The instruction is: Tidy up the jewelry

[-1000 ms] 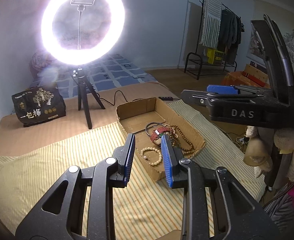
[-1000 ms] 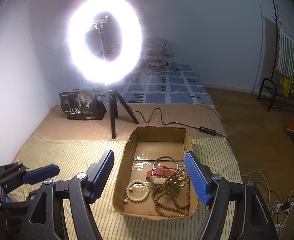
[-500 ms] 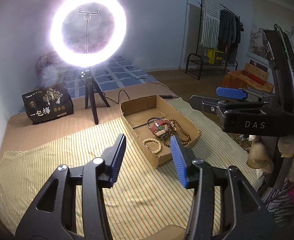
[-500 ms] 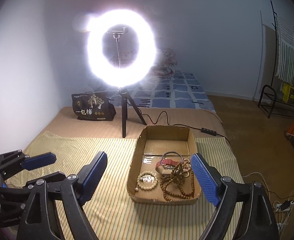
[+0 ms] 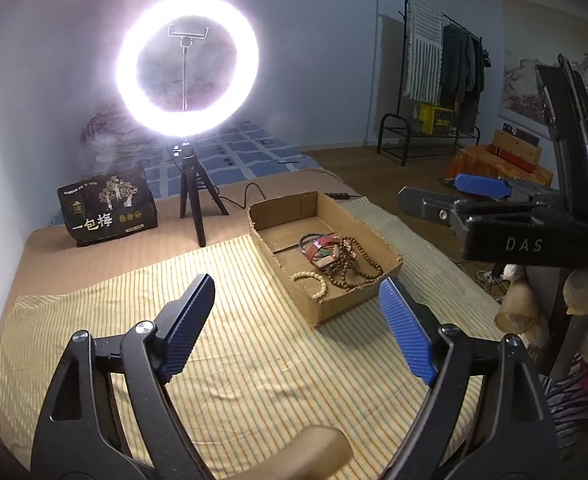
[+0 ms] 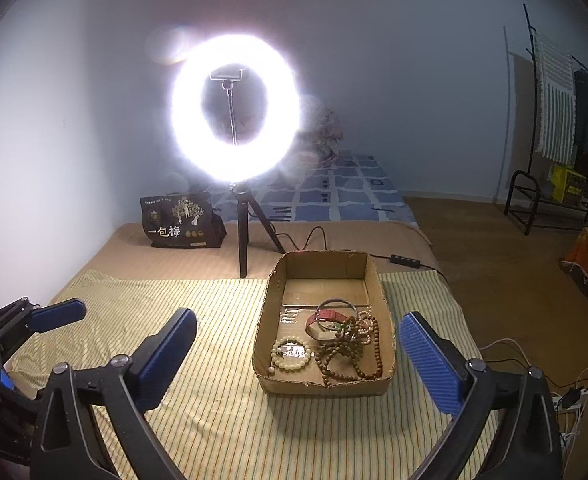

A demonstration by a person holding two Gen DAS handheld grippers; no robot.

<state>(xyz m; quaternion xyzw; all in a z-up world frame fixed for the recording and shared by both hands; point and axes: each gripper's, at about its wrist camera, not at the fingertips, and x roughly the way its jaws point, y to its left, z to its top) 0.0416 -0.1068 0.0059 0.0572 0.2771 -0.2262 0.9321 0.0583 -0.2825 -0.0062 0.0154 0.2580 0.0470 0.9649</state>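
Note:
A shallow cardboard box [image 5: 390, 258] [image 6: 386, 308] sits on the striped cloth. Inside lie a pale bead bracelet [image 5: 312, 280] [image 6: 289, 356], a long brown bead string [image 5: 350, 266] [image 6: 350, 356], a red strap [image 5: 320, 248] [image 6: 328, 316] and a dark bangle [image 6: 336, 304]. My left gripper [image 5: 298, 320] is open and empty, held above the cloth in front of the box. My right gripper [image 6: 298, 354] is open and empty, its jaws wide on either side of the box's near end; it also shows at the right of the left wrist view [image 5: 482, 186].
A lit ring light on a black tripod [image 5: 189, 200] [image 6: 241, 232] stands behind the box, with its cable [image 6: 406, 260] trailing right. A black printed bag [image 5: 107, 210] [image 6: 181, 220] stands at the back left. A clothes rack [image 5: 434, 80] is across the room. The bed edge drops off at right.
Both grippers have pulled back and up from the box. The left jaws have opened from narrow to wide. The right gripper stayed open.

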